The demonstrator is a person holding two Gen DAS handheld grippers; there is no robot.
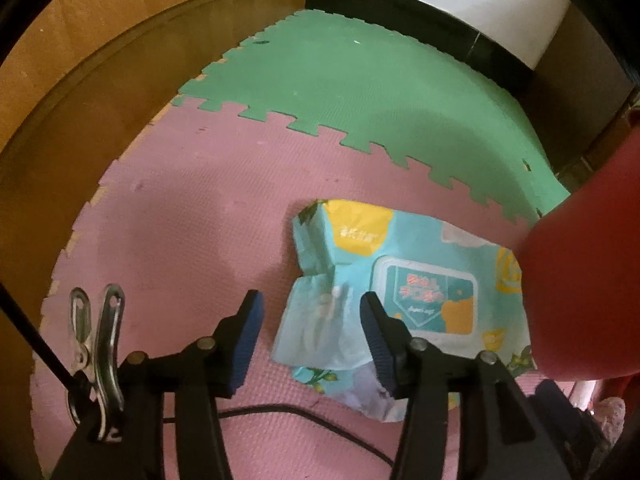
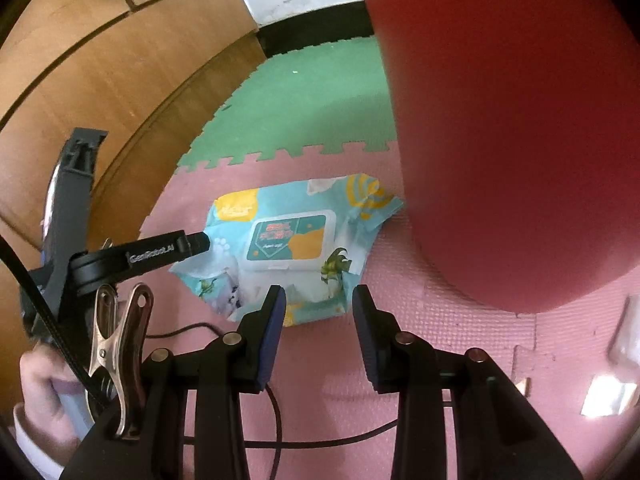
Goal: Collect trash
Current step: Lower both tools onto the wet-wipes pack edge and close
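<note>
The left gripper [image 1: 310, 320] is hanging over the pink foam mat [image 1: 180, 220] with its jaws standing partly apart and nothing clamped between them; the left edge of a crumpled wet-wipe pack [image 1: 400, 280] is showing in the gap, but the blue pads [image 1: 250, 336] are not pressing on it, and whether the tips are touching the wrapper cannot be told. The right gripper [image 2: 318, 308] is likewise pointing down at the mat with its jaws somewhat open and empty, its tips sitting just short of the pack's near edge. The pack, a flattened turquoise pouch with yellow patches and a white flip lid [image 2: 290, 240] that is lying closed, is resting on the pink mat near the toothed seam where the green mat [image 2: 300, 100] is joining it; whether any wipes are left inside cannot be seen. In the right wrist view the left gripper's black finger [image 2: 160, 256] is reaching in from the left, its tip lying at the pack's left end. A large red rounded container-like object [image 2: 500, 140] is filling the right of both views, blurred and close to the lens, overlapping the pack's right side; its opening and contents are not showing. A black cable [image 2: 320, 440] is trailing across the mat below the grippers, a person's hand [image 2: 40, 380] is gripping the left tool's handle, and small pale scraps [image 2: 608, 396] are lying on the mat at the far right. A wooden panel [image 1: 80, 80] is bordering the mats on the left.
</note>
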